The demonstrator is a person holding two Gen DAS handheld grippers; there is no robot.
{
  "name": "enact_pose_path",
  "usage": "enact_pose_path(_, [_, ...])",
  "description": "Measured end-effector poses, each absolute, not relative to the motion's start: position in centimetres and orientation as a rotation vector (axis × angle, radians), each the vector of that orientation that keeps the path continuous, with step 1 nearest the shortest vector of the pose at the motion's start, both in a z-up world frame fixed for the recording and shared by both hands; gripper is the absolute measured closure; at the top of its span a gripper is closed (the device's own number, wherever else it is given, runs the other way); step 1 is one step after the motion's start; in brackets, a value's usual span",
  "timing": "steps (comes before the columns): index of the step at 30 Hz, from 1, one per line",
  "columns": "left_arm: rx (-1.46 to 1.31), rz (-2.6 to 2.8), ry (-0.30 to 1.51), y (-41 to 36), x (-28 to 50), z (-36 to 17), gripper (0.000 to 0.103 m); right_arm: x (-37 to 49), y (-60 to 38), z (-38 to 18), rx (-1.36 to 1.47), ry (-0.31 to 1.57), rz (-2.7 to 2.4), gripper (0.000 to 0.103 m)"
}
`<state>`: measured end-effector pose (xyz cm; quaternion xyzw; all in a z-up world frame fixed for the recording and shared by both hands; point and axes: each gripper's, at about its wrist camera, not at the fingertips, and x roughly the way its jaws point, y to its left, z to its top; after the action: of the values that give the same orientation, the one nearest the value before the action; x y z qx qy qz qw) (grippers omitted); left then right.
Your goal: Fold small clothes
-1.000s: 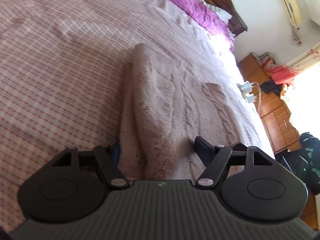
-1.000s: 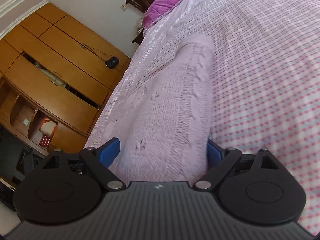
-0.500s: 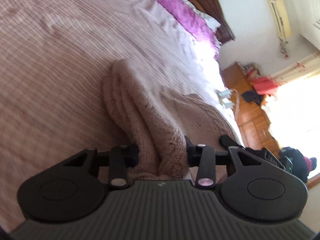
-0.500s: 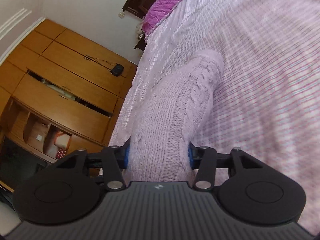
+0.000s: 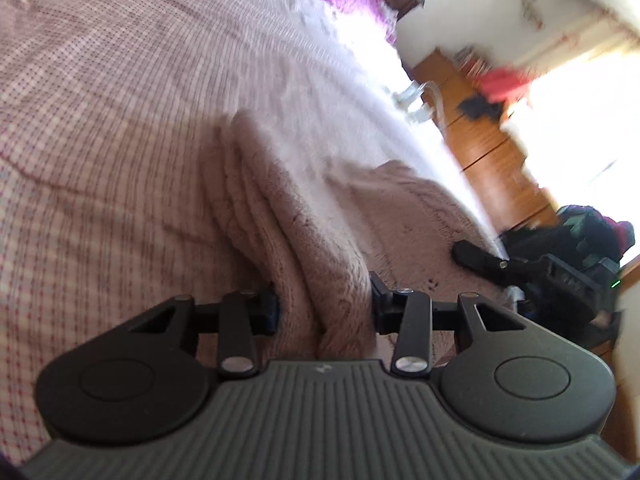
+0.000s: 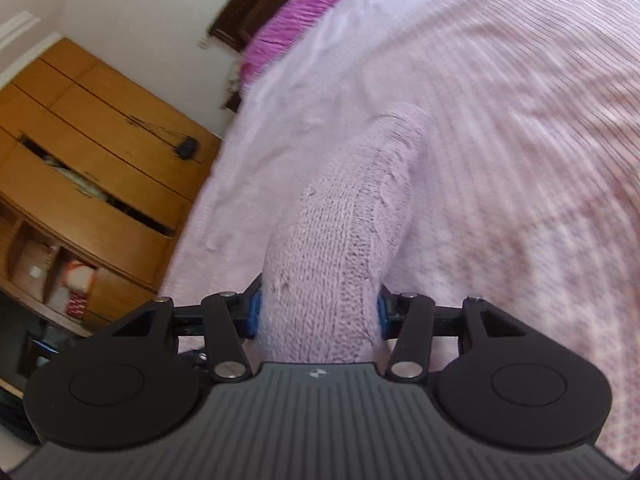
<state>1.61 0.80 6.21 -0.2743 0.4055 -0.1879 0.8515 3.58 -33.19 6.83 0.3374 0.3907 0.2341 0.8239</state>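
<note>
1. Left tongs (image 5: 324,310) are squeezed tight on a bunched edge of the pink knitted sweater (image 5: 296,216).
2. Right tongs (image 6: 318,314) are squeezed tight on another part of the same sweater (image 6: 340,240).
3. Part of the sweater lies on the bed (image 5: 100,120), and part is pulled up into each pair of tongs.
4. The bed has a pink checked sheet.
5. A purple pillow (image 6: 296,20) sits at the far end of the bed.
6. A wooden wardrobe (image 6: 92,152) stands beside the bed.
</note>
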Motion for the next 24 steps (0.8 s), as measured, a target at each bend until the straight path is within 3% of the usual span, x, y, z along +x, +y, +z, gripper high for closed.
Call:
enact_pose_path(6, [-0.426,-0.296,0.862,-0.4,0.3,5.7,0.042,1.4,-32.3,3.9,0.573,0.803,0.417,0.038])
enact_pose_path(12, [-0.307,-0.211,0.830,-1.2,-2.0,6.9,0.039,-1.7,-32.0,4.9,0.475,0.751,0.377,0.023])
enact_pose_path(17, [-0.249,-0.158,0.827,-1.8,-3.6,7.8,0.039,-4.3,-32.3,5.8,0.396,0.723,0.369,0.003])
enact_pose_path(21, [-0.198,-0.086,0.810,-2.4,-5.3,8.0,0.017,-6.5,-32.0,5.7,0.341,0.705,0.345,0.000])
enact_pose_path(24, [-0.147,-0.033,0.806,-3.1,-6.6,7.7,0.016,-7.7,-31.4,5.0,0.291,0.725,0.322,0.000])
